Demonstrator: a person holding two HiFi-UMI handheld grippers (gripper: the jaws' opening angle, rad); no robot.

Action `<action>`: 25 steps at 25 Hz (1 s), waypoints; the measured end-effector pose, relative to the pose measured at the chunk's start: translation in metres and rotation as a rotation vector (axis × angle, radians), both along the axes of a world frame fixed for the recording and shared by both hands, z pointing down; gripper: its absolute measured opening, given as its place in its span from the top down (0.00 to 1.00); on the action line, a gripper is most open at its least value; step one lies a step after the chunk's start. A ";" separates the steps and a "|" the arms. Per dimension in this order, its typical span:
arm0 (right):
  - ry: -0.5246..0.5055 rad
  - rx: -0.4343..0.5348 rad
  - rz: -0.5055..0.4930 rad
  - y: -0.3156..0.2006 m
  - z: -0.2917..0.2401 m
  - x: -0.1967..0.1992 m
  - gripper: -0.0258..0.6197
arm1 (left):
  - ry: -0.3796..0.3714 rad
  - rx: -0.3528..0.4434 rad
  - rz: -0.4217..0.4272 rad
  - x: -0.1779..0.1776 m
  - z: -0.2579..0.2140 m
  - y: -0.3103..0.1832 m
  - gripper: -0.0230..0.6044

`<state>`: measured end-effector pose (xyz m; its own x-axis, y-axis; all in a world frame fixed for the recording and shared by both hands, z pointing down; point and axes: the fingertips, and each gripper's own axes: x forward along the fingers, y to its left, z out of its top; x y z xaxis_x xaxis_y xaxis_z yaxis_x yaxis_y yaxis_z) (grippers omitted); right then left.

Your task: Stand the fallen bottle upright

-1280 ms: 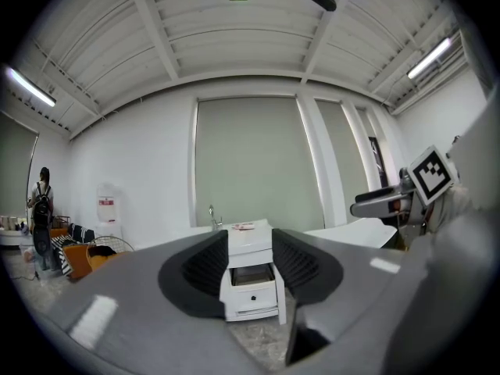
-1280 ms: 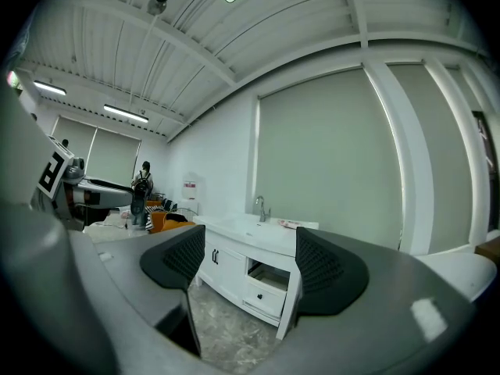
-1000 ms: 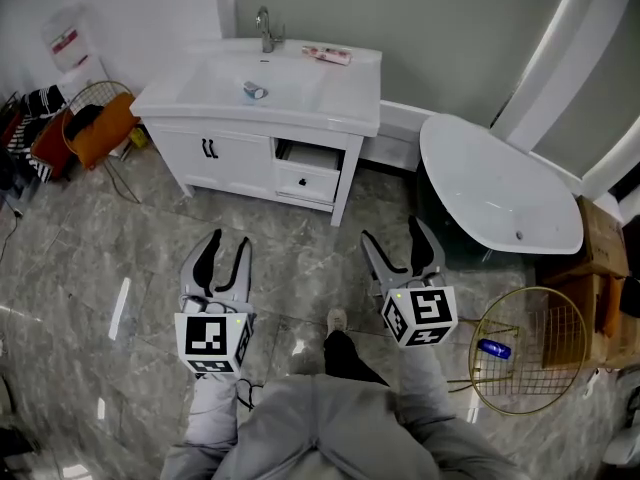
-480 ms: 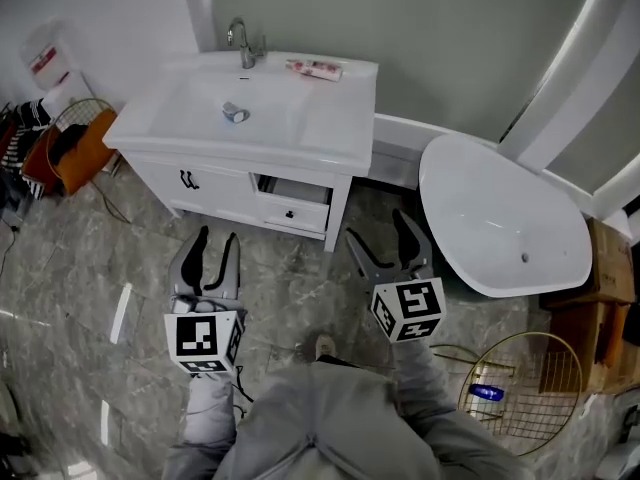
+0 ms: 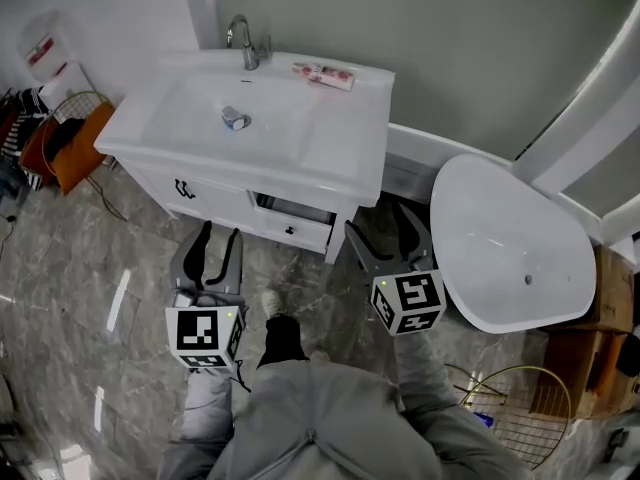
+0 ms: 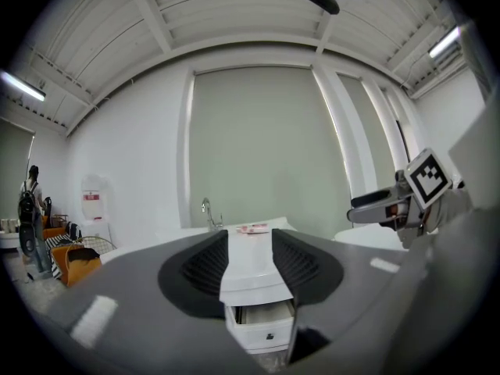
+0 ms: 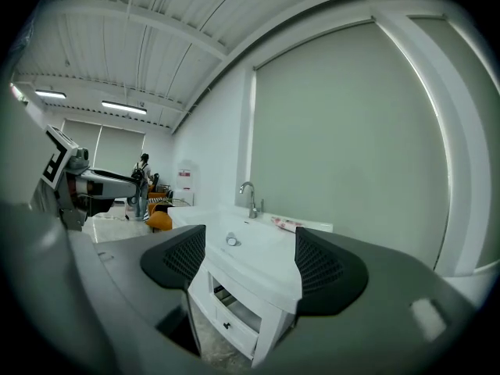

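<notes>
Both claws are held low above the grey marble floor (image 5: 70, 268), in front of the sink. Left claw (image 5: 220, 236) released, nothing between its jaws. Right claw (image 5: 378, 226) likewise spread and empty. The small bottle (image 5: 235, 119) lies on its side in the sink basin (image 5: 190, 98), below the tap (image 5: 243, 41) and well apart from both claws. Drawer (image 5: 297, 226) underneath stands ajar.

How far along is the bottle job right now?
Nothing looks done. The left gripper and right gripper hang open and empty, short of the vanity. A pink-and-white item, maybe the bottle, lies flat near the faucet. Reaching, grasping and standing it up all remain.
</notes>
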<state>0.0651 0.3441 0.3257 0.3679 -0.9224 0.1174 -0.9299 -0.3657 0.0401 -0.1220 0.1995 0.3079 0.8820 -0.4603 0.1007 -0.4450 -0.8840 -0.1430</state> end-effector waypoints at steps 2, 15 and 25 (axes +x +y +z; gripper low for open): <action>0.004 -0.012 0.007 -0.017 0.005 0.013 0.40 | 0.003 -0.008 0.010 0.015 0.006 -0.019 0.67; -0.011 -0.056 0.145 -0.181 0.014 0.129 0.40 | -0.016 0.003 0.130 0.144 0.005 -0.214 0.67; 0.079 -0.226 0.064 -0.290 0.016 0.208 0.40 | -0.027 -0.056 0.198 0.203 0.020 -0.293 0.67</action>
<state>0.2732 0.0540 0.3418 0.4410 -0.8506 0.2864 -0.8958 -0.3973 0.1992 0.0807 -0.0934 0.3275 0.9513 -0.2717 0.1456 -0.2589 -0.9606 -0.1010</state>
